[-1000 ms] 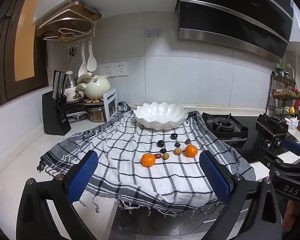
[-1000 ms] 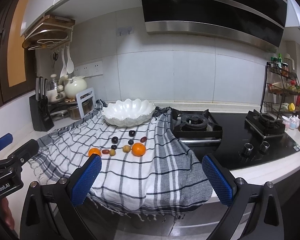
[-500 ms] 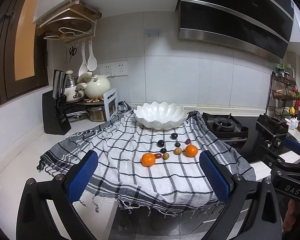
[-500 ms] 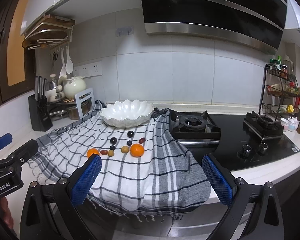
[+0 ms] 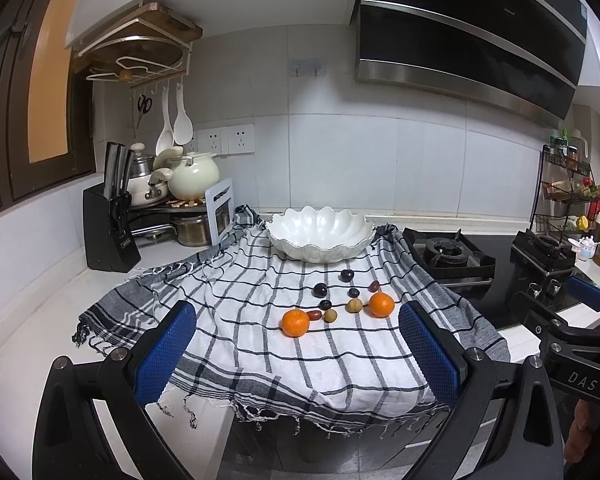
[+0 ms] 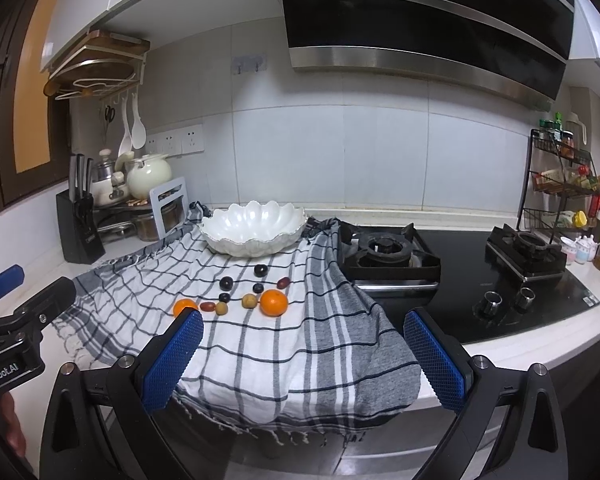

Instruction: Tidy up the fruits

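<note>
On a checked cloth [image 5: 260, 344] lie two oranges [image 5: 295, 322] [image 5: 381, 304], several dark plums such as one [image 5: 346, 275], a red date [image 5: 314, 315] and two small tan fruits [image 5: 353, 305]. Behind them stands an empty white scalloped bowl [image 5: 319, 232]. My left gripper [image 5: 296, 344] hangs open in front of the counter edge, short of the fruit. The right gripper [image 6: 302, 350] is open too, held off the counter with an orange [image 6: 274, 303] ahead between its fingers. The same bowl [image 6: 253, 227] shows in the right wrist view.
A gas hob [image 6: 388, 254] with two burners lies right of the cloth. A knife block [image 5: 108, 232], pots and a kettle [image 5: 192, 174] crowd the back left corner. A spice rack [image 6: 560, 184] stands far right. The range hood [image 6: 420, 28] hangs overhead.
The right gripper view has edged slightly nearer and leftward toward the cloth. The left gripper and the fruit stay where they were.
</note>
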Action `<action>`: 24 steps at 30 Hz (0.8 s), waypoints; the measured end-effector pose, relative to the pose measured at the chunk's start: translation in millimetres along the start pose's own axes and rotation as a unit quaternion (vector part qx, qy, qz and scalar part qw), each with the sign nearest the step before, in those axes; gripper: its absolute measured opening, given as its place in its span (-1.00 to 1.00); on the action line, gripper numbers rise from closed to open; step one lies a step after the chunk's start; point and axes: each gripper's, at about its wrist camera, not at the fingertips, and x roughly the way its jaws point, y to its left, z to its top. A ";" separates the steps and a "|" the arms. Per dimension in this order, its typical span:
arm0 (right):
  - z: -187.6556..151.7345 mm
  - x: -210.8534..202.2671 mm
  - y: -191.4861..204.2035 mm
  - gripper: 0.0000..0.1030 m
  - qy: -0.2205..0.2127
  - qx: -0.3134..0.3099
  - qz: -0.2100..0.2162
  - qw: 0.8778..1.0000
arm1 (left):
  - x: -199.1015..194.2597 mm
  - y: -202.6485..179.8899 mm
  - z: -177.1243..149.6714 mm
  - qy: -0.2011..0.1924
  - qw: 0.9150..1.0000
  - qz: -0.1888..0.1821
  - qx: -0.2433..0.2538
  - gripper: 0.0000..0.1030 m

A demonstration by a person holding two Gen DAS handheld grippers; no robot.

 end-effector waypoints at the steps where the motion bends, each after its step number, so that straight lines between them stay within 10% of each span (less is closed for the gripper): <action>1: -0.3 -0.1 0.2 0.98 0.000 0.001 0.000 1.000 | 0.0 0.2 -0.1 0.000 1.000 -0.001 0.000 1.00; 24: -0.5 38.5 9.5 0.98 0.020 -0.016 0.018 1.000 | 40.3 7.6 -7.5 0.032 0.999 0.006 -0.007 0.95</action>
